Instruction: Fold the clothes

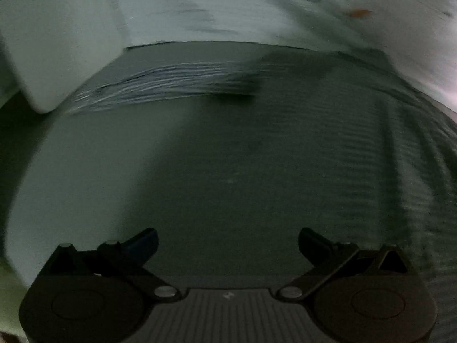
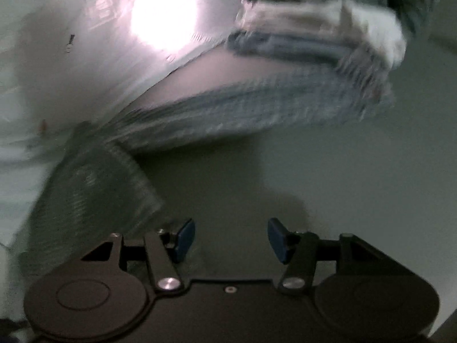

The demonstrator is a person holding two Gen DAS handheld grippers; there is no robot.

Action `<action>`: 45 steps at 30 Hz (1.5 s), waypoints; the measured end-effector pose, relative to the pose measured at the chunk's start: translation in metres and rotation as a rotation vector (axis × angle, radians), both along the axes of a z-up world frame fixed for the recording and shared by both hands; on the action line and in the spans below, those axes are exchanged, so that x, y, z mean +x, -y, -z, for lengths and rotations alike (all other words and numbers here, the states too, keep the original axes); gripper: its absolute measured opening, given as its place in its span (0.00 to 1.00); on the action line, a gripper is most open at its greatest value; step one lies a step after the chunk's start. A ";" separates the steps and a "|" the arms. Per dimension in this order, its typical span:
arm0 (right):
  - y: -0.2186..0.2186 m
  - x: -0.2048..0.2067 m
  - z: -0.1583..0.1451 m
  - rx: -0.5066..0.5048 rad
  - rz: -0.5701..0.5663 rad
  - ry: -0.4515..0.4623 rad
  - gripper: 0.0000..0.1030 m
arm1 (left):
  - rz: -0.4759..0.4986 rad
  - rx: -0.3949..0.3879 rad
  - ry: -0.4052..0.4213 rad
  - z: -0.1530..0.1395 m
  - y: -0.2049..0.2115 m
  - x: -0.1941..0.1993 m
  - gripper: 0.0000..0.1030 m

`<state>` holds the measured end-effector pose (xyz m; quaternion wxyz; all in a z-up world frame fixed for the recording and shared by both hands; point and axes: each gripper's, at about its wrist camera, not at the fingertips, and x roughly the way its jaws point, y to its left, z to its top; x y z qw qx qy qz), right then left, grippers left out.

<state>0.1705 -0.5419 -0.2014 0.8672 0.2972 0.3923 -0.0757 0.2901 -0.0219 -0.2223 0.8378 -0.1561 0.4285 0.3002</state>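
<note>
Garment: a grey ribbed knit garment (image 1: 257,148) lies spread flat under the left camera, filling most of that view; in the right view the same kind of knit (image 2: 242,108) stretches across the pale surface (image 2: 357,177), badly blurred.
Handling: looks soft, limp and light, so it should drape and sag once lifted; the ribbing ought to give the pads some bite.
Where to grip: I'd go for an edge or corner, such as the far hem (image 1: 200,43), not the flat middle.
Left hand-held gripper (image 1: 228,243): jaws spread wide, nothing between them, hovering over the knit.
Right hand-held gripper (image 2: 231,238): blue pads apart, gap empty, a fold of fabric (image 2: 94,188) just beside its left finger.
Stack: folded clothes (image 2: 320,28) piled at the far side, too smeared to count.
Containers: none in view.
</note>
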 end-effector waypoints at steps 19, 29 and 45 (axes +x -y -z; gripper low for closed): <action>-0.080 -0.036 -0.026 -0.259 -0.008 -0.078 0.02 | 0.062 -0.075 0.029 0.017 -0.001 -0.038 0.00; -0.064 -0.082 -0.033 -0.152 0.031 -0.192 0.02 | -0.033 -0.096 0.006 0.004 -0.027 -0.055 0.02; -0.117 0.024 -0.026 -0.406 -0.360 -0.037 0.96 | -0.201 -0.091 0.092 -0.023 0.002 -0.075 0.74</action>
